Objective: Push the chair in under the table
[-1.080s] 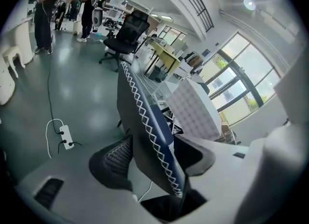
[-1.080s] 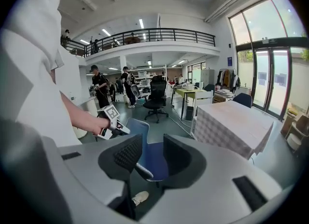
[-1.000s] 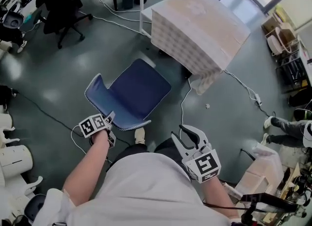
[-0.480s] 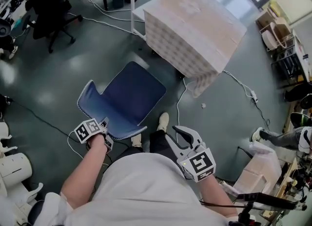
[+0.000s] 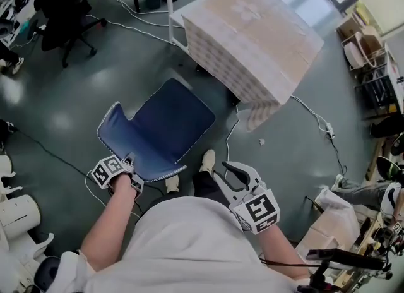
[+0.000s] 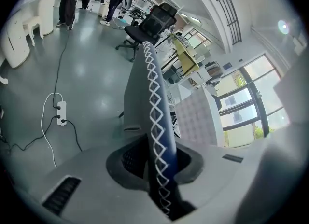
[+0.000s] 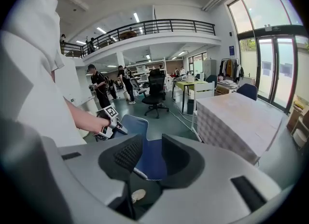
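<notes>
While your left gripper (image 5: 130,160) jaws are closing round backrest edge of blue chair (image 5: 167,124), not yet pinching, right gripper (image 5: 222,172) hangs spread, empty. Chair stands near-left of table (image 5: 252,26), seat not under; whole push remains

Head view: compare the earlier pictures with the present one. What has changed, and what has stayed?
The left gripper moved onto the blue chair's backrest edge, and its jaws are closing around it. The right gripper advanced toward the seat, open and empty. The chair remains outside the covered table.
</notes>
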Motion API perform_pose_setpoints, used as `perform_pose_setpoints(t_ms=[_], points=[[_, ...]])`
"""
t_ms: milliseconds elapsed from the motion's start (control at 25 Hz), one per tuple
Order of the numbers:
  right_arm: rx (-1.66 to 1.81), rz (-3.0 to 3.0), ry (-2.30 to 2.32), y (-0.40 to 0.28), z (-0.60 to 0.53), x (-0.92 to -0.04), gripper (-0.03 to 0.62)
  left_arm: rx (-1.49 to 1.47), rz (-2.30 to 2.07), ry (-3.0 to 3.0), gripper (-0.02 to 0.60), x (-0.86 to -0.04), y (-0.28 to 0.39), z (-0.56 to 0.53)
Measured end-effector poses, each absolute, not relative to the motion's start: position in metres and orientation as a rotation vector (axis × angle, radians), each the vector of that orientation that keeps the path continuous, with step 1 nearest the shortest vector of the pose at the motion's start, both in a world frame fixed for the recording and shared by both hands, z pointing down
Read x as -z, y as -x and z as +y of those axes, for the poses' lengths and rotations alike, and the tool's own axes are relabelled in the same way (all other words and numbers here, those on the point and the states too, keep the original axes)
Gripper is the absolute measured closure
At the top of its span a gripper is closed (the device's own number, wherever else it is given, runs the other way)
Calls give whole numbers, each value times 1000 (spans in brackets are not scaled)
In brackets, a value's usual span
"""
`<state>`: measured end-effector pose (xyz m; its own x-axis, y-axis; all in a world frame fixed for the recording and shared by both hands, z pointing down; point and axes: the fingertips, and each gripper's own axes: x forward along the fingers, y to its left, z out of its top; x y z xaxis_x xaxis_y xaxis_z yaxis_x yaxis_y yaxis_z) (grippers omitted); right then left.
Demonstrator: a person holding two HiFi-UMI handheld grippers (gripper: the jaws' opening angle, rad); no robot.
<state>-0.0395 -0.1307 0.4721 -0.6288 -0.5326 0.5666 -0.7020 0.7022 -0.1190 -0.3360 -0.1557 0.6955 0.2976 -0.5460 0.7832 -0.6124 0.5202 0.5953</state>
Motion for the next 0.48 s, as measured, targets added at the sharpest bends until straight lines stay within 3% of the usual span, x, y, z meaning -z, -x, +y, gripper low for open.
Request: perform_pose_setpoints(t_ms=[480], points=[[-482,-2399,-960,-23,-186,-475,459,-76,-1348,-1133,505,-692,285,-222]])
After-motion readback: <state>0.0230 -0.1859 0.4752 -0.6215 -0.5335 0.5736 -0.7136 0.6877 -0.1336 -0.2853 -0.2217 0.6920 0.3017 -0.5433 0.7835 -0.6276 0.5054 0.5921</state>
